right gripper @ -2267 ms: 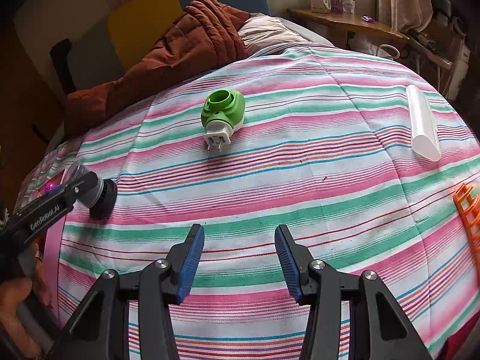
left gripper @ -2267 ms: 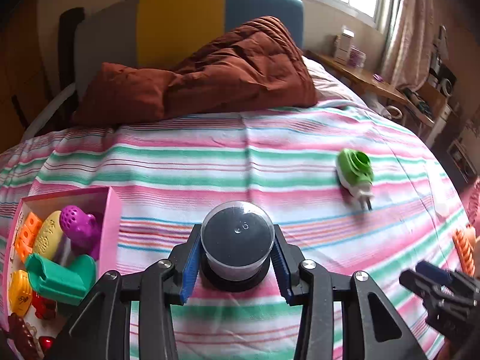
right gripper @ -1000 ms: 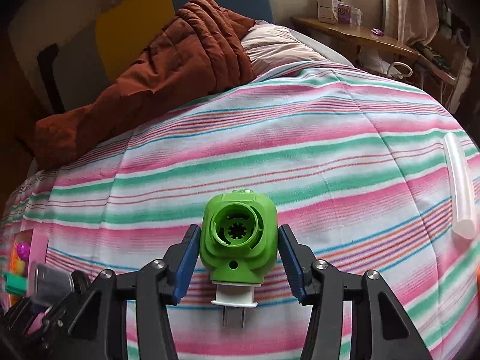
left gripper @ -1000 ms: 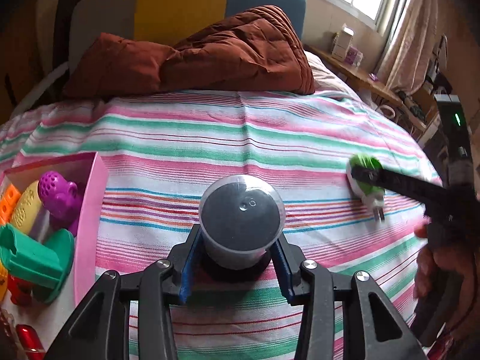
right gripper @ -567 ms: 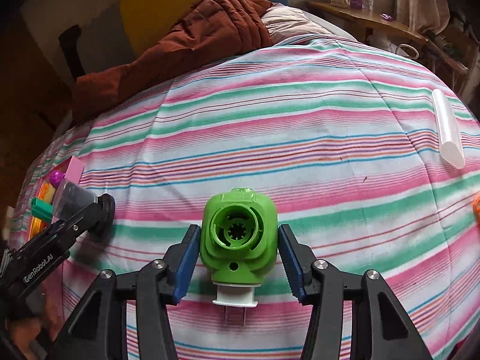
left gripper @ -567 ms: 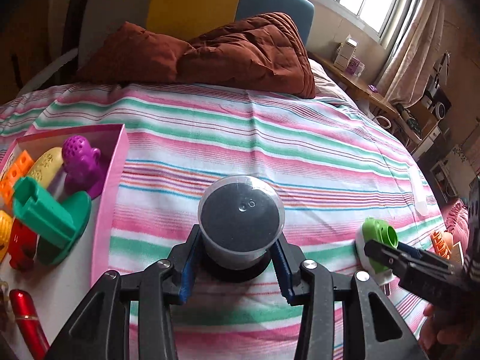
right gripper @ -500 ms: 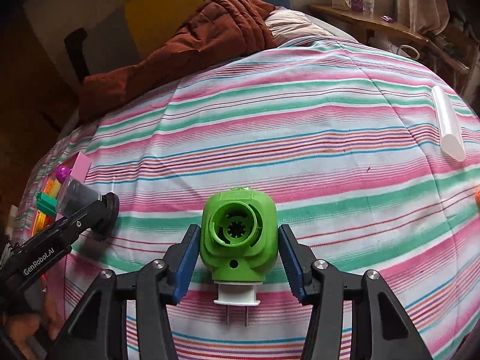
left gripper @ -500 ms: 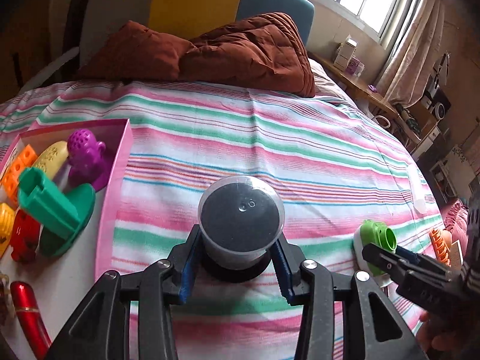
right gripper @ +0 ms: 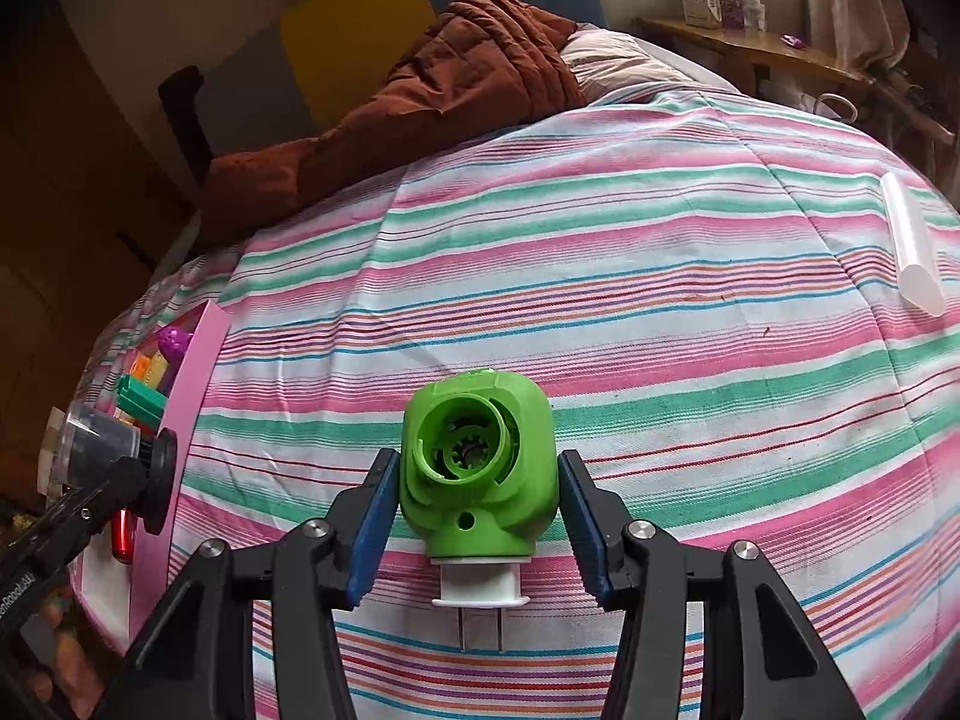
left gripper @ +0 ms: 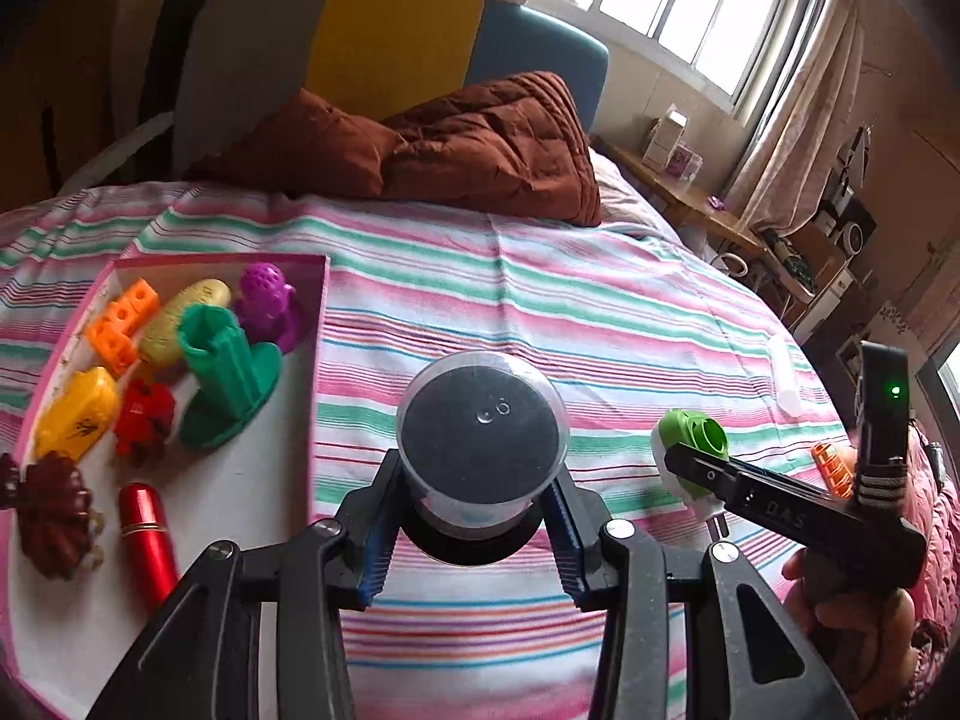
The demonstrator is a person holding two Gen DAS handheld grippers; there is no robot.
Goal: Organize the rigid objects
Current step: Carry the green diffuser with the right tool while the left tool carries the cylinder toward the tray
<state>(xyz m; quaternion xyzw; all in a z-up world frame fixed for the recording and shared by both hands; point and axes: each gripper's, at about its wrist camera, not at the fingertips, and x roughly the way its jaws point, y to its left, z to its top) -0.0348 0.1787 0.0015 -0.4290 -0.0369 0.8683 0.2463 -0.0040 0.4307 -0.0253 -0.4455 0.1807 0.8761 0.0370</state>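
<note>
My left gripper [left gripper: 474, 540] is shut on a small jar [left gripper: 483, 450] with a clear body and a black cap, held above the striped bedspread just right of the pink tray [left gripper: 318, 360]. The right wrist view shows that jar [right gripper: 99, 438] at the tray's near wall [right gripper: 198, 372]. My right gripper [right gripper: 477, 516] is shut on a green plug-in device [right gripper: 477, 480], whose white base and prongs point down, above the bed. From the left wrist view the green device [left gripper: 690, 450] hangs at the right in the other gripper.
The tray holds several toys: a green piece [left gripper: 225, 372], a purple figure [left gripper: 267, 300], orange blocks [left gripper: 123, 321], a red tube [left gripper: 147, 540]. A white tube [right gripper: 912, 246] and an orange item [left gripper: 831, 468] lie at the bed's right. A brown quilt [left gripper: 456, 150] lies by the headboard.
The right gripper shut on the green device and lifted it off the bed towards the left. The left gripper carried the jar leftward, bringing more of the tray into view.
</note>
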